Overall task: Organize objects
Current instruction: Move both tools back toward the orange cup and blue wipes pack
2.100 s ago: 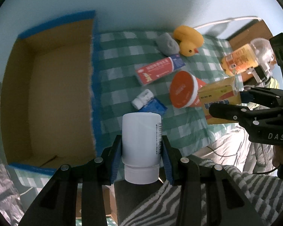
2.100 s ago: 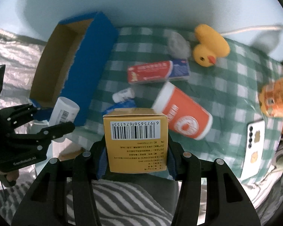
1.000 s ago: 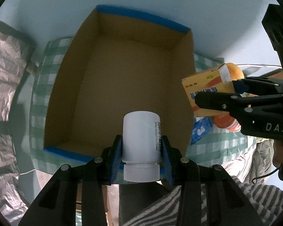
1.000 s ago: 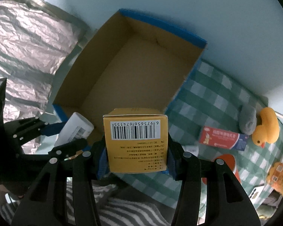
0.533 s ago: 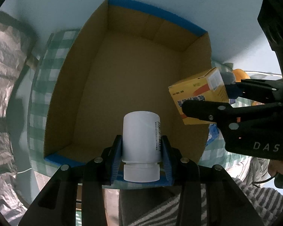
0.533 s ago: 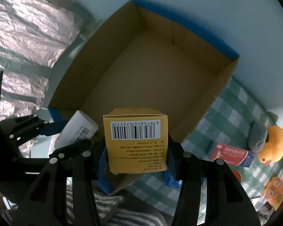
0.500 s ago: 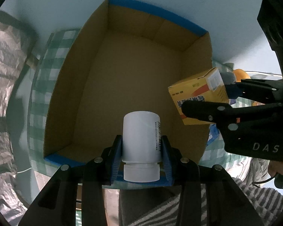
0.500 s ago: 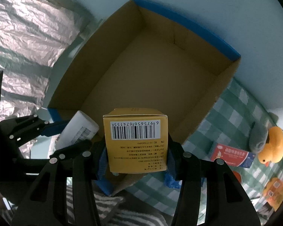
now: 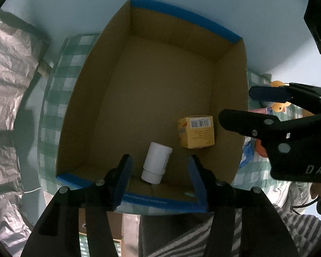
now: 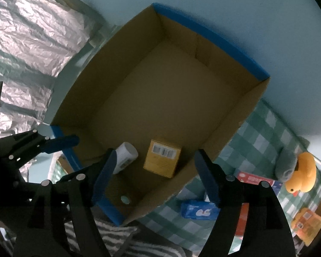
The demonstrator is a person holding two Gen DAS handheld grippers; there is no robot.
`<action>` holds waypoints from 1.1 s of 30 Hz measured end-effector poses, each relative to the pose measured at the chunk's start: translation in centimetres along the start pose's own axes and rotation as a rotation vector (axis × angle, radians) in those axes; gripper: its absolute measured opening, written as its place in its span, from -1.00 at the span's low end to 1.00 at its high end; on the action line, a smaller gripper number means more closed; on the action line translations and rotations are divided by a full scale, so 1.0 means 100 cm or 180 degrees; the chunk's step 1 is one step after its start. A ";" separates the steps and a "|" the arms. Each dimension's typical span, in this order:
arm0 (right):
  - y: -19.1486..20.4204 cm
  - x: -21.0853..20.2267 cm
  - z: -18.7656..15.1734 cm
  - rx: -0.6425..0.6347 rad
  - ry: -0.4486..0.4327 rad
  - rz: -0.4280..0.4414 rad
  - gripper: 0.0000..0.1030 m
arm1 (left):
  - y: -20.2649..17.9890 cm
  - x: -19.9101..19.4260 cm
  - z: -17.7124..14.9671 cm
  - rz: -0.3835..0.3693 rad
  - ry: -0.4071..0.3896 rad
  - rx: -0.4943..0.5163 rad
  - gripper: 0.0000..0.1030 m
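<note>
A cardboard box (image 9: 229, 98) (image 10: 235, 111) with blue edges lies open below both grippers. A white bottle (image 9: 156, 162) (image 10: 124, 157) lies on its floor near the front wall. Beside it sits a yellow carton (image 9: 196, 131) (image 10: 163, 162) with a barcode on top. My left gripper (image 9: 160, 167) hangs above the bottle, its jaws opening, and the pads do not touch it. My right gripper (image 10: 155, 160) hangs above the carton, jaws also opening, nothing pressed between them. The right gripper (image 9: 254, 105) also shows in the left wrist view, over the box's right wall.
On the green checked cloth (image 10: 259, 132) right of the box lie a yellow toy duck (image 10: 301, 171), a grey lump (image 10: 285, 165), a red and blue tube box (image 10: 256, 180), a blue packet (image 10: 198, 211) and an orange carton (image 10: 308, 224). Crinkled silver foil (image 10: 32, 32) covers the left side.
Both grippers opened. The white bottle dropped from the left one and the yellow carton from the right one, and both now lie on the box floor.
</note>
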State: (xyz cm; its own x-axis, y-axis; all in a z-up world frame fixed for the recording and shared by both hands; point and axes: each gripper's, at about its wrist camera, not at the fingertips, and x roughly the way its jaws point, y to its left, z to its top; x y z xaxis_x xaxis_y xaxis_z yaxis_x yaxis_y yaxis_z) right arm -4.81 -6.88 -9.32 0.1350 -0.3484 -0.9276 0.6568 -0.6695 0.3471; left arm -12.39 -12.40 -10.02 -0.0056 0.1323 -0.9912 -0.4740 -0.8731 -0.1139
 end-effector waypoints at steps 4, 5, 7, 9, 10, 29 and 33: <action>-0.006 -0.005 -0.005 0.0058 -0.0024 -0.0019 0.50 | -0.007 -0.001 -0.001 0.0020 -0.0020 0.0065 0.24; -0.009 -0.007 -0.007 0.0085 -0.0036 -0.0025 0.50 | -0.009 -0.002 -0.001 0.0024 -0.0021 0.0084 0.26; -0.014 -0.009 -0.010 0.0122 -0.0046 -0.0032 0.50 | -0.015 -0.003 -0.002 0.0034 -0.0024 0.0132 0.33; -0.018 -0.011 -0.013 0.0158 -0.0055 -0.0036 0.50 | -0.021 -0.004 -0.002 0.0059 -0.0027 0.0183 0.37; -0.021 -0.013 -0.016 0.0176 -0.0063 -0.0040 0.50 | -0.023 -0.003 -0.002 0.0066 -0.0023 0.0200 0.37; -0.095 -0.041 -0.083 0.0634 -0.0135 -0.0176 0.56 | -0.106 0.006 0.008 0.0054 0.0044 0.0830 0.55; -0.111 -0.046 -0.097 0.0716 -0.0130 -0.0236 0.56 | -0.126 0.011 0.009 0.0057 0.0086 0.0982 0.55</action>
State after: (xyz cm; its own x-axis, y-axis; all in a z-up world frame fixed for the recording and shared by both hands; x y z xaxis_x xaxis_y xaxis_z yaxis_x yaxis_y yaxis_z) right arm -5.49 8.55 -10.24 0.0594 -0.3160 -0.9469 0.4812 -0.8220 0.3046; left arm -7.19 -0.84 -9.62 0.0051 0.1022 -0.9947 -0.7189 -0.6911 -0.0747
